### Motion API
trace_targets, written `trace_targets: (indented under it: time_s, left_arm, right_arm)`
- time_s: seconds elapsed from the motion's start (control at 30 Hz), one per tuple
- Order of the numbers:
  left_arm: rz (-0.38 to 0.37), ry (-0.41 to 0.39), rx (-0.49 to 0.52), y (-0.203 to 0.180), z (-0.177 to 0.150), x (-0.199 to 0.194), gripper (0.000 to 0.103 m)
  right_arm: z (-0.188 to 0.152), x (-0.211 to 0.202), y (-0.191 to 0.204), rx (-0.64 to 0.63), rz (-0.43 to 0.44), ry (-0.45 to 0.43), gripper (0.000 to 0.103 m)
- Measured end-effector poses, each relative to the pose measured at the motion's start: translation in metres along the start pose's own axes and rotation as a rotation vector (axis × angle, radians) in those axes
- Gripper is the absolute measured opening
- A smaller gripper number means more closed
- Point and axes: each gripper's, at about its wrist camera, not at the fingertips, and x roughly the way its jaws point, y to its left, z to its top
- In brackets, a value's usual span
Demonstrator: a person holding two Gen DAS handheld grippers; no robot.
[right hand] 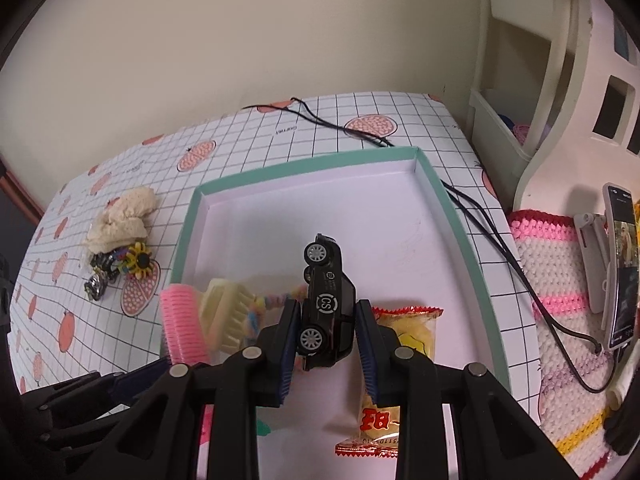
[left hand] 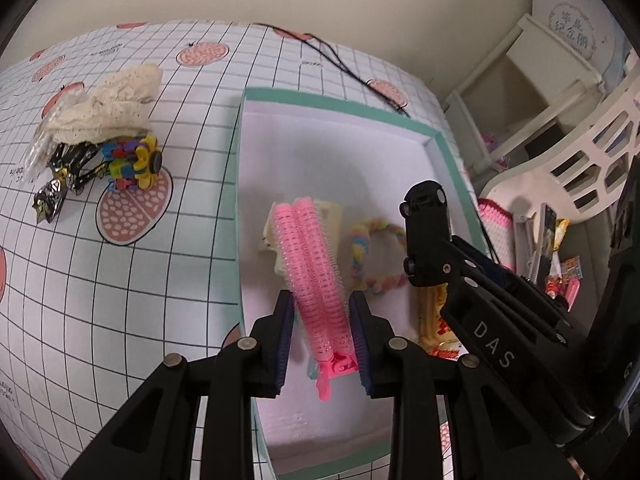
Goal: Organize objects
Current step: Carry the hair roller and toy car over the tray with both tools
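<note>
Between the left fingers (left hand: 285, 340), the pink curler (left hand: 316, 276) hides most of the cream comb (left hand: 276, 240) beyond it. The black car (right hand: 326, 308) between the right fingers (right hand: 366, 344) covers part of the rainbow band (right hand: 276, 302), and the right finger covers part of the snack packet (right hand: 412, 328). Left of the fingers, the cloth (left hand: 108, 104) hides part of the toy pile (left hand: 132, 156).

Both of my wrist views are evenly lit by soft, dim indoor light with a warm cast. Soft shadows fall under the things in the white tray (right hand: 472, 264). No strong glare. Fisheye distortion bends the grid lines of the surface (left hand: 120, 312), and dark vignetting fills the corners. Focus is fairly sharp at centre, softer and slightly blurred toward the edges.
</note>
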Motion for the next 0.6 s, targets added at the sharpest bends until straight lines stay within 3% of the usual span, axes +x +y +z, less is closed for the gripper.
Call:
trace_targets:
  time_s: [0.6]
  left_arm:
    - [-0.041, 0.013, -0.033, 0.0059, -0.0005, -0.0006, 0.03]
  right_arm:
    - [0.0, 0.0004, 0.0018, 0.007, -0.008, 0.002, 0.031]
